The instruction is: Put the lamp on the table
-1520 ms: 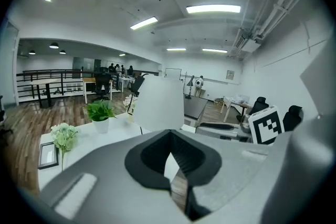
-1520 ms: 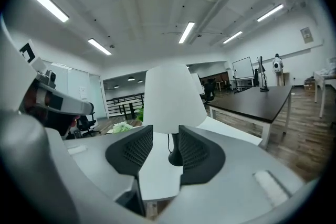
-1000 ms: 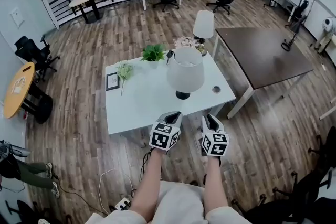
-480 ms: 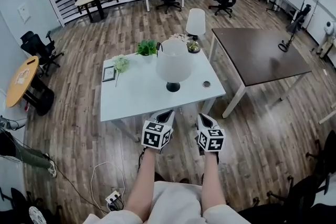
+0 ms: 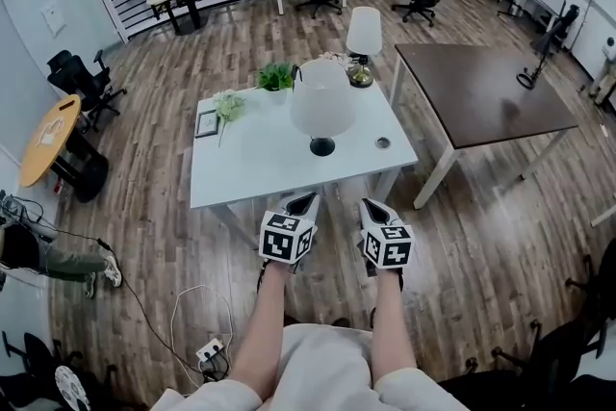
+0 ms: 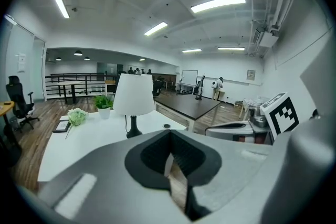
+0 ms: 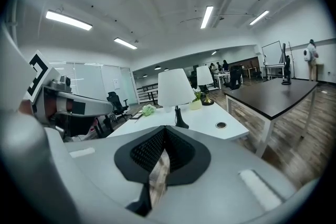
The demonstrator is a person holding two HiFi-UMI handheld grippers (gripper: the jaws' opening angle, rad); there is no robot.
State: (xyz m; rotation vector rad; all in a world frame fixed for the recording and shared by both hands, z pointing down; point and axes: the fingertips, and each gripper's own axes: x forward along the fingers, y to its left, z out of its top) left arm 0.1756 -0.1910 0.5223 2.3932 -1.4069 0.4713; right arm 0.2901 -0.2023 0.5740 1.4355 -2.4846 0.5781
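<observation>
Jaws of the left gripper [image 6: 171, 159] stand closed together, empty, before a white table [image 6: 79, 132] bearing an upright white-shaded lamp [image 6: 133, 97] and a potted plant [image 6: 103, 105].

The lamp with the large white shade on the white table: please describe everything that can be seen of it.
The lamp has a large white shade, wider at the bottom than at the top and probably of fabric. It sits on a thin dark stem with a round black base. The lamp stands upright near the middle of the white table. Only its base rests on the tabletop, and nothing else touches it.
</observation>
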